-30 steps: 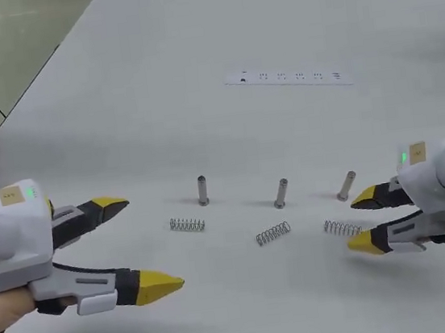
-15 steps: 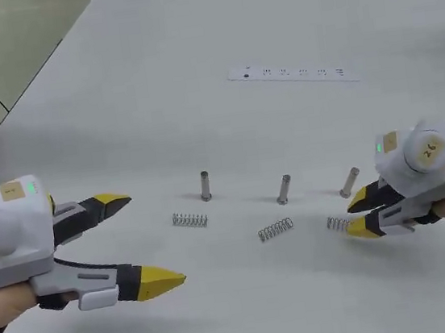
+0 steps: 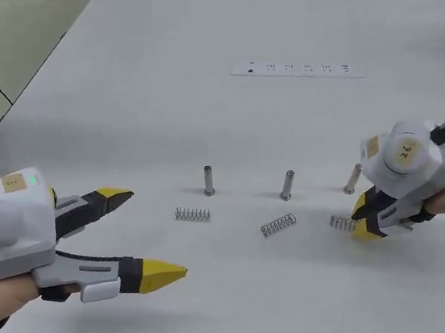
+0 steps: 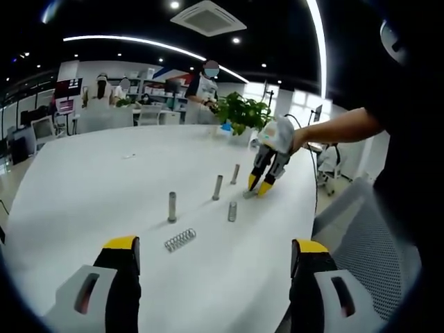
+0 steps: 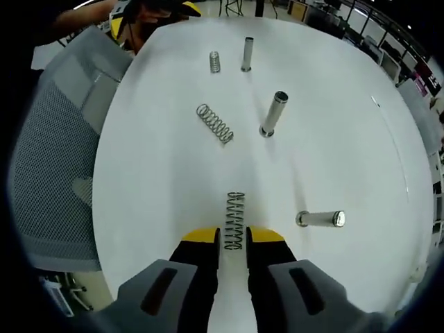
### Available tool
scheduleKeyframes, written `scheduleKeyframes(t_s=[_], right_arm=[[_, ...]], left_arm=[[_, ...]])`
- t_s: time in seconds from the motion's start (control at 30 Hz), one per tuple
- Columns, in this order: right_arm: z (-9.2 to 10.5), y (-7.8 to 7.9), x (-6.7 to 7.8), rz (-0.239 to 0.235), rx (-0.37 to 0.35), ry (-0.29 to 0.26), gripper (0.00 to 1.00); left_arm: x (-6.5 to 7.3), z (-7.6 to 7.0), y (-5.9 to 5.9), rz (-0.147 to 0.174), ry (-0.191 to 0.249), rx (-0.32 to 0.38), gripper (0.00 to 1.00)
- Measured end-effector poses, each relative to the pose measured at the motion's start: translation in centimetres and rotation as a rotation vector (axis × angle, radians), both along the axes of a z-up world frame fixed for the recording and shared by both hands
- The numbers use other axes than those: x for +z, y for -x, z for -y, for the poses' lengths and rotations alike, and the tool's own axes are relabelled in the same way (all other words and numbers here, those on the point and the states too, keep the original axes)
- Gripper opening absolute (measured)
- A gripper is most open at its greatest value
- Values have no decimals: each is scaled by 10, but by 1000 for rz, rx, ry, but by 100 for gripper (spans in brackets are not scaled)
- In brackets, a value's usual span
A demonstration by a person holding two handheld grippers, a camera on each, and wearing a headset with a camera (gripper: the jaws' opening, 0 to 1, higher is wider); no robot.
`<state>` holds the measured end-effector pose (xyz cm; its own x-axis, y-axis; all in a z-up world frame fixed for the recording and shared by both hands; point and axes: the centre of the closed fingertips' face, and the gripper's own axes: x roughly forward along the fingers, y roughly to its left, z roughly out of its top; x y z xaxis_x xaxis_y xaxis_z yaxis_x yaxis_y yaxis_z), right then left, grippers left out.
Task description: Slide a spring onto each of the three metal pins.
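Three short metal pins stand in a row on the white table: left (image 3: 208, 180), middle (image 3: 287, 184), right (image 3: 354, 179). A spring lies in front of each: left (image 3: 192, 214), middle (image 3: 278, 224), right (image 3: 341, 222). My right gripper (image 3: 364, 224) is down at the table with its yellow tips closed on the near end of the right spring (image 5: 234, 218), which still lies flat beside the right pin (image 5: 320, 219). Well to the left of the pins, my left gripper (image 3: 146, 234) hangs open and holds nothing; its view shows the left pin (image 4: 172, 206) and left spring (image 4: 180, 239) ahead.
A white power strip (image 3: 298, 70) lies farther back on the table. The table's near edge runs just below both grippers. A grey mesh chair (image 5: 55, 152) stands off the table's edge. People and a potted plant (image 4: 243, 111) are in the room beyond.
My right gripper has dropped onto the right spring and its jaws have narrowed from wide open to closed on the spring's end. The left gripper has stayed put, still open.
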<state>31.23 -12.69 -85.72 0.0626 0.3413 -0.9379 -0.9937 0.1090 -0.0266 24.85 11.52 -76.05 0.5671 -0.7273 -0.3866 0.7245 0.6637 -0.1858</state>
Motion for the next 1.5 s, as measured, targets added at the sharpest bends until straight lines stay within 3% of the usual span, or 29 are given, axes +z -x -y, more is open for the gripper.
scheduleKeyframes(t_s=[0.4,0.7,1.0,1.13,1.3,1.5], right_arm=[[-1,1,1,4,25,-9,8],[-5,7,22,8,19,-45,8],[-19,22,44,35,59,-80,8],[-26,29,50,32,74,-94,8],[-37,35,55,27,90,-104,8],[-47,40,62,32,115,-113,8]], left_arm=[[1,4,1,3,-1,-13,85],[4,12,1,11,-10,-36,85],[7,38,-3,41,-13,-111,85],[3,50,-1,39,-16,-155,84],[0,65,-1,41,-22,-204,81],[5,84,-6,52,4,-246,73]])
